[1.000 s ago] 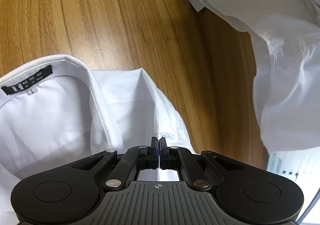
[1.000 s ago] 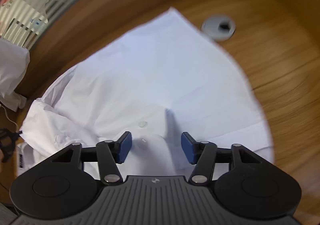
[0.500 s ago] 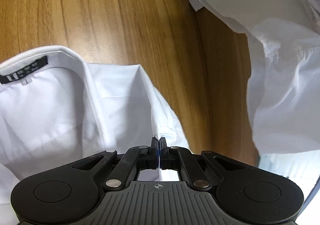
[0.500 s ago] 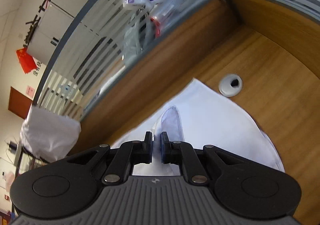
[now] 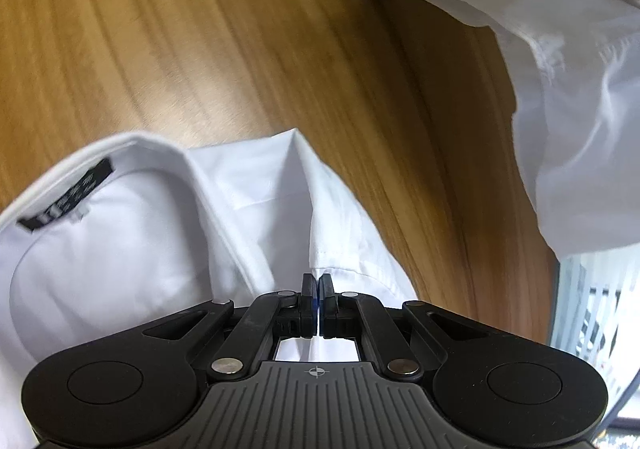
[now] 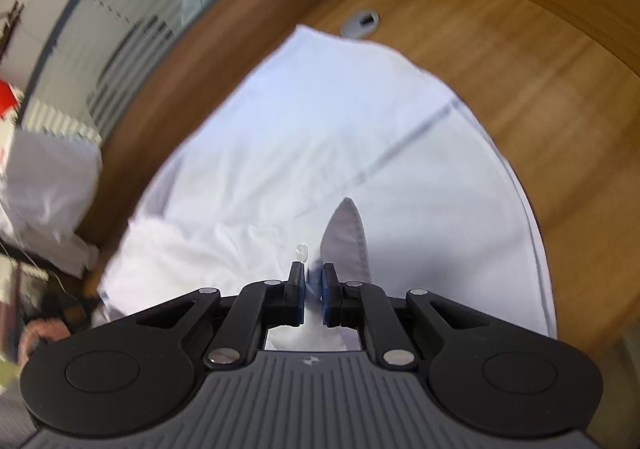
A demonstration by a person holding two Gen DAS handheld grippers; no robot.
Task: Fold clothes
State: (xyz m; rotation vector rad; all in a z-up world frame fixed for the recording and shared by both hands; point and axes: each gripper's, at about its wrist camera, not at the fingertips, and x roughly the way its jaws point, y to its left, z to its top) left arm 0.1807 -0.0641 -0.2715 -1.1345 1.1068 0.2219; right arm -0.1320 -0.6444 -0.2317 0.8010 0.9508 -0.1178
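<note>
1. Left wrist view: The left gripper (image 5: 318, 285) has its fingers (image 5: 308, 289) pressed together on a fold of the white shirt (image 5: 120, 249), close to the collar (image 5: 208, 185). The shirt lies on the wooden bench (image 5: 200, 49), low and to the left in this view. The black label (image 5: 66, 195) sits inside the collar.

2. Left wrist view, what changed: Not much. This hand has stayed put and kept its pinch. The shirt has only shifted a little. It looks like this hand pins one end down while the other hand works.

3. Left wrist view, hard to see: More white cloth (image 5: 560, 89) hangs at the top right. It cannot be told if it is part of the same shirt. The words on the label are too blurry to read.

4. Right wrist view: The right gripper (image 6: 313, 281) has its fingers (image 6: 297, 281) nearly together, pinching a raised fold of the shirt (image 6: 320, 129). A small clear button (image 6: 301, 250) sits just past the fingertips.

5. Right wrist view, what changed: A second ago these fingers were spread wide over the cloth. Now they have closed on it and the hand has swung sideways with it. The fold seems to be just starting.

6. Right wrist view, hard to see: The whole picture is smeared. A round grey cap (image 6: 361, 22) sits in the bench past the shirt. The left edge is a blur, and the shirt's near part is hidden under the gripper.
</note>
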